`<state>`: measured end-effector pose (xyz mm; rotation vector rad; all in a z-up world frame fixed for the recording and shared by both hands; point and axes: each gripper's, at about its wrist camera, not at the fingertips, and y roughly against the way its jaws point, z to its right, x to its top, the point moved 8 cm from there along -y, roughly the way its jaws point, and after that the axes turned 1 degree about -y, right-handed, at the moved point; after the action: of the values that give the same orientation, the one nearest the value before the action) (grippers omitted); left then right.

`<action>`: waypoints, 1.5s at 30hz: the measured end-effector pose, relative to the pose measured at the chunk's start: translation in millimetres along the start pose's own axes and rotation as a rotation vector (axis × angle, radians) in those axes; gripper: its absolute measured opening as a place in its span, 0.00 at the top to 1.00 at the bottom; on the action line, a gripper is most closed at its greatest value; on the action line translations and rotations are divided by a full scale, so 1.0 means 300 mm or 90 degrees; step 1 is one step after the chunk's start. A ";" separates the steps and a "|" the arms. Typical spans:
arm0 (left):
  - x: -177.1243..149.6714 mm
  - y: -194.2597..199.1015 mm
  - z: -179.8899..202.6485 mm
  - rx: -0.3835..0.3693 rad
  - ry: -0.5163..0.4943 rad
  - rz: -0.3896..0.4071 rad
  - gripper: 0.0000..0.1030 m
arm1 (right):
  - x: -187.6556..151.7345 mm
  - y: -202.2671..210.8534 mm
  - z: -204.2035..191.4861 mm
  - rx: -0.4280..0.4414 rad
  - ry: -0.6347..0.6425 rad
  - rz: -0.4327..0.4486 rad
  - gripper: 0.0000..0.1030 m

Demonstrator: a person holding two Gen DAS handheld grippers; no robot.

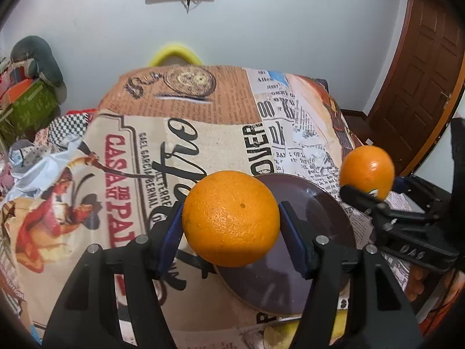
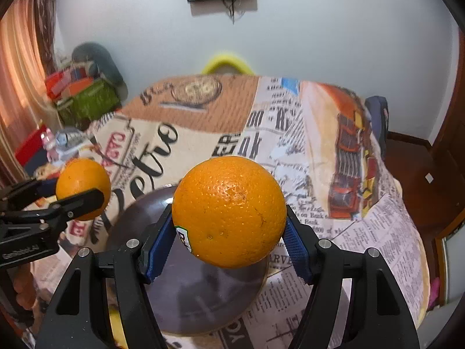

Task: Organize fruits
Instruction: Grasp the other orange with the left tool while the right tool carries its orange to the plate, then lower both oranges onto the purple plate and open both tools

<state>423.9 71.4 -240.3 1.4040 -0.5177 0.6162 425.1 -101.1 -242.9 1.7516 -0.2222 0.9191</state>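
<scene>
My left gripper (image 1: 231, 221) is shut on an orange (image 1: 231, 218) and holds it above the left rim of a dark brown plate (image 1: 325, 224). My right gripper (image 2: 229, 229) is shut on a second orange (image 2: 229, 212), which bears a sticker, above the same plate (image 2: 203, 296). The right gripper with its orange (image 1: 366, 171) shows at the right of the left wrist view. The left gripper with its orange (image 2: 82, 187) shows at the left of the right wrist view. The plate lies bare on a table covered with a printed cloth (image 1: 145, 151).
A yellow chair back (image 1: 174, 55) stands behind the table's far edge. Boxes and clutter (image 1: 26, 101) are piled at the left. A wooden door (image 1: 421, 81) is at the right. Something yellow (image 1: 279, 334) lies near the plate's near edge.
</scene>
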 end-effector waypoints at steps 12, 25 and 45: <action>-0.052 -0.199 0.011 -0.019 0.005 -0.095 0.38 | -0.079 -0.129 0.002 0.042 0.011 -0.116 0.36; -0.074 -0.230 0.013 -0.038 0.013 -0.122 0.37 | -0.083 -0.148 0.017 0.023 0.022 -0.115 0.35; -0.122 0.171 -0.061 0.026 0.017 -0.036 0.30 | -0.143 0.208 -0.032 -0.031 0.035 -0.020 0.25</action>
<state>362.0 89.3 -228.7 1.4429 -0.4455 0.6018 356.3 -129.0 -225.1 1.6782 -0.1797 0.9305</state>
